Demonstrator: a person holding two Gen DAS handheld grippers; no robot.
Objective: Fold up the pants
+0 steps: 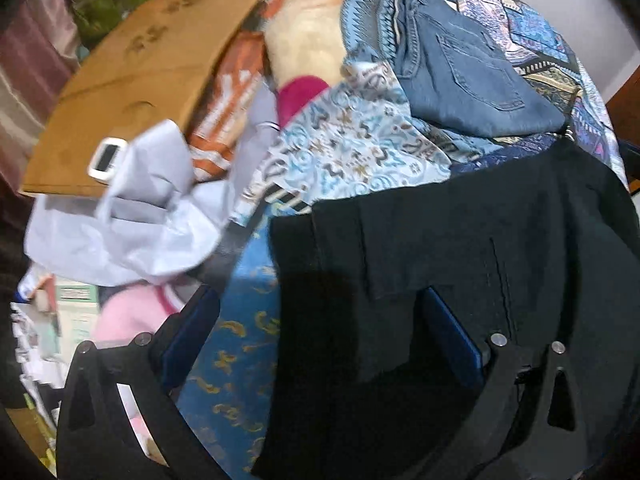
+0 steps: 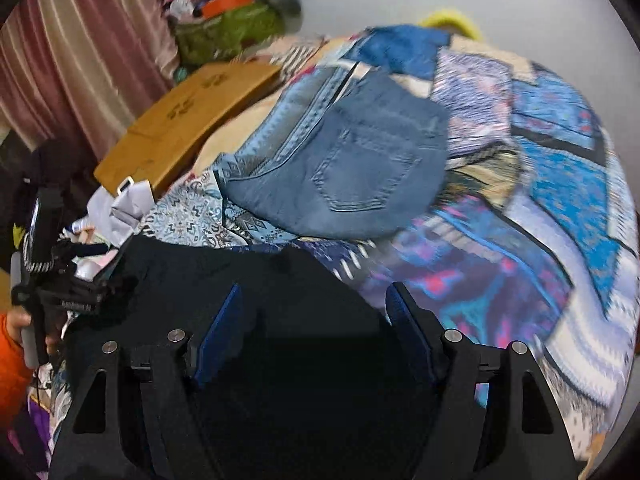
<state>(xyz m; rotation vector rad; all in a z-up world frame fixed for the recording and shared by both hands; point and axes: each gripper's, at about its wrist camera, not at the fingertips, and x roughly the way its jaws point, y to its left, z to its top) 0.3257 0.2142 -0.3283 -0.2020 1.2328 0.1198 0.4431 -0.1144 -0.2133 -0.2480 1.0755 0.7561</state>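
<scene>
Black pants [image 1: 460,280] lie spread on the bed, over a patterned quilt [image 2: 560,168], with a folded pair of blue jeans [image 2: 352,168] beyond them, apart from the black cloth.

Left claw [image 1: 316,344]: released, fingers standing wide. The left edge of the pants runs between its 2 pads; neither pad visibly presses the cloth.

Right claw [image 2: 316,332]: released, jaws apart, hanging over the black cloth near its far edge. No cloth is pinched.

Relation governing the next move: the pants lie directly below and ahead of both claws, their bulk between the 2. The long axis cannot be fixed, since the dark cloth shows few seams. Judgement: both claws are about equally near, the left on an edge, the right over the body. An edge grip by each looks the likely next step.

A cardboard sheet [image 1: 152,80] and loose clothing sit to the left.
</scene>
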